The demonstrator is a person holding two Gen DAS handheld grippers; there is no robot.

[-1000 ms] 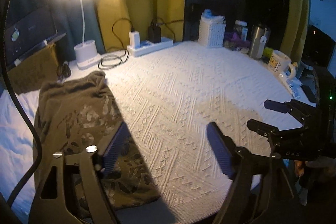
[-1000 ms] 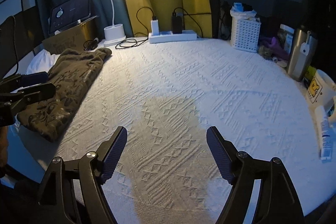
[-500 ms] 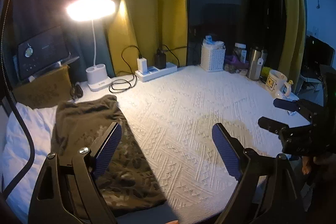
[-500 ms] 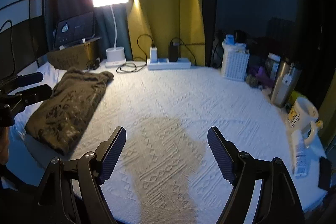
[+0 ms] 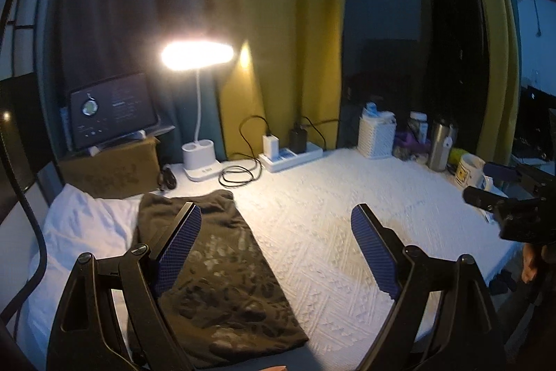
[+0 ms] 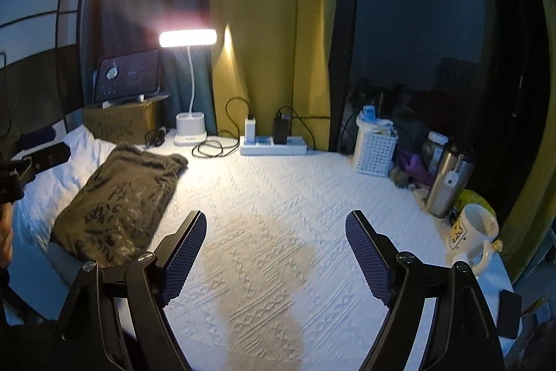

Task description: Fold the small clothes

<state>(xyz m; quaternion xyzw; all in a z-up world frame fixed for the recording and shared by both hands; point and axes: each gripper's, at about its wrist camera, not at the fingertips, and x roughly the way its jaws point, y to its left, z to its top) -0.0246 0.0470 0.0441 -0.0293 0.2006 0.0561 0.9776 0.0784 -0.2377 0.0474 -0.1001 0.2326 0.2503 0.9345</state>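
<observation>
Both claws hang above the worktop (image 6: 278, 197) with nothing in them. The left claw (image 5: 276, 246) stands wide, its blue ribbed pads well apart over the near left part of the white textured cover, and the right claw (image 6: 276, 252) is just as wide, its pads spread over the bare middle of the cover.

The small garment (image 5: 222, 270), an olive-brown piece with a pale print, lies folded into a long flat bundle on the left side of the worktop, one end toward the lamp and the other toward the near edge (its left edge rests against a white pillow (image 5: 83, 225)). Neither claw touches it; seen from the left wrist, the left pad only sits in front of it.

Along the far edge a white desk lamp (image 6: 189, 127) is lit, with a power strip (image 6: 272, 146) and its plugged-in chargers to its right, then a white lattice basket (image 6: 373, 155), a steel flask (image 6: 446, 183) and a white mug (image 6: 469, 233) down the right side. A tablet (image 6: 127, 79) is propped on a cardboard box (image 6: 121, 122) at far left, and yellow curtains (image 6: 274, 23) hang behind
</observation>
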